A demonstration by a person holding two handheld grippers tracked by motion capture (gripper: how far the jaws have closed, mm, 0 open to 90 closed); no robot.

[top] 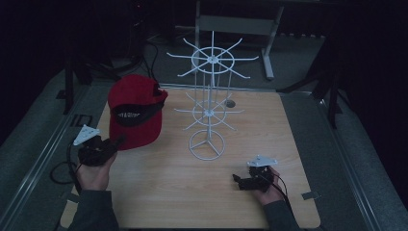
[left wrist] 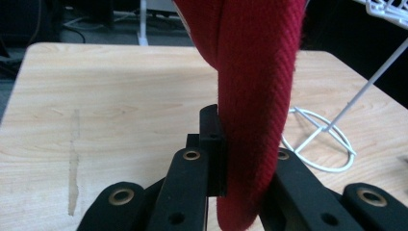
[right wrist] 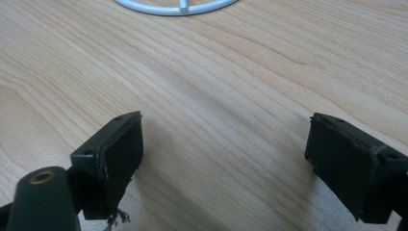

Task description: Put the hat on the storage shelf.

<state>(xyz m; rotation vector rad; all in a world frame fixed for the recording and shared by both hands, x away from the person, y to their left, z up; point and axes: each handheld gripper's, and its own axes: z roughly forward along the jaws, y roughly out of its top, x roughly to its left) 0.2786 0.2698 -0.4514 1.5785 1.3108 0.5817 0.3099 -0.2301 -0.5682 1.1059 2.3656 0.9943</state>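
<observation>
One cap: red cap (top: 134,110) with dark band, at bench (top: 159,192) left, beside white wire rack (top: 209,101).
Left gripper (left wrist: 243,159): jaws clamped on the cap's brim.
Right gripper (right wrist: 226,159): jaws wide apart, holding nothing, over bare wood.

On the worktop (top: 159,192), the cap (top: 132,113) sits left of centre frame, the wire rack (top: 208,113) at centre; left hand-held gripper (top: 113,144) at the cap's lower edge, right hand-held gripper (top: 238,180) lower right.
</observation>
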